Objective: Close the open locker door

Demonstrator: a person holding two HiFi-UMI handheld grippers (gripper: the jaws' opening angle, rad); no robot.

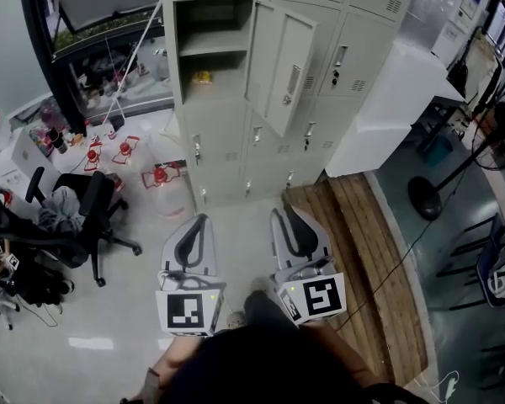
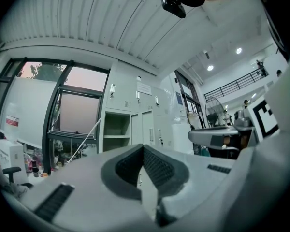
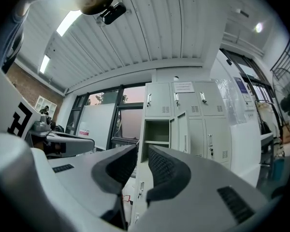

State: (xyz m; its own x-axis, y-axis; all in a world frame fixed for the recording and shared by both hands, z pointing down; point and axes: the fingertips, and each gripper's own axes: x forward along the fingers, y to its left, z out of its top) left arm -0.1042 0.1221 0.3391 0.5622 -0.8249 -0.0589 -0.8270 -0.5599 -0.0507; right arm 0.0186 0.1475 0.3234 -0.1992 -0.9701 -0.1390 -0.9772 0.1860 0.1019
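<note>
Grey metal lockers [image 1: 236, 141] stood ahead of claws, pale steel door [image 1: 282, 66] ajar; left gripper [image 2: 142, 147] clenched, empty; right gripper [image 3: 142, 150] partly parted, touched nothing.

My left gripper [image 1: 200, 225] and right gripper [image 1: 288, 222] sit lower centre, well apart from the locker door [image 1: 279, 72], ajar upper centre.

The lockers [image 1: 236, 154] stand ahead, one door [image 1: 282, 66] swung out to the right of its compartment. Left of the lockers sits an office chair [image 1: 88, 213]. Right of them stands a box [image 1: 387, 108], with wooden boards [image 1: 366, 251] on the floor before it.
</note>
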